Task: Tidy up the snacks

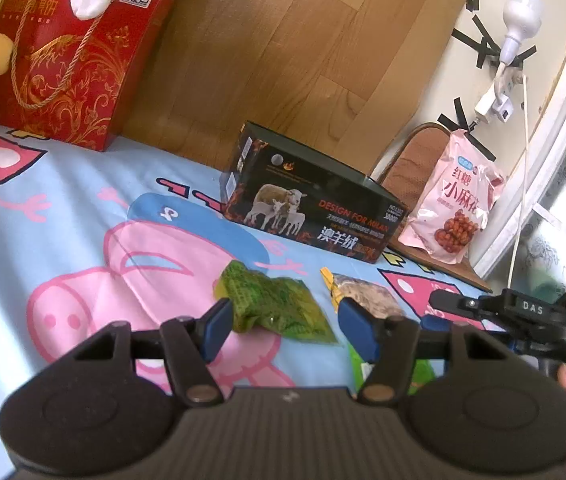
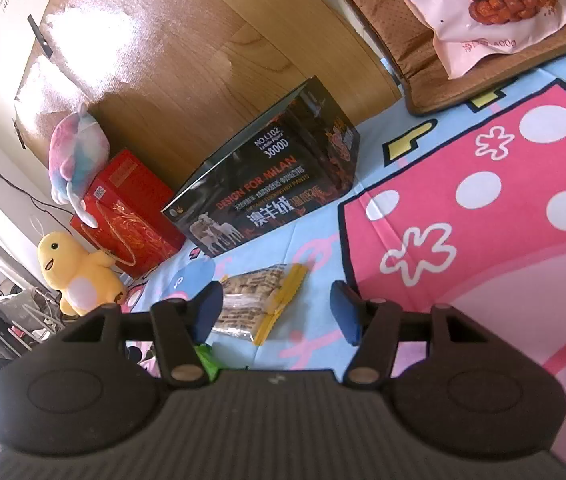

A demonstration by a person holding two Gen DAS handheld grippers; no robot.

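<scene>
Nothing looks tidied yet. The green snack packet [image 1: 279, 308] and the yellow-edged cracker packet [image 2: 261, 304] are both lying loose on the cartoon bed sheet [image 1: 83, 208], near its front edge, just beside each other. The black box [image 1: 307, 200] is set further back, by the wooden headboard [image 1: 267, 52]. The left gripper [image 1: 283, 326] is spread, with the green packet in front of it, not pinched. The right gripper [image 2: 277, 312] is spread too, and nothing is held. Both packets are still to be picked up and put away, probably into the box.
</scene>
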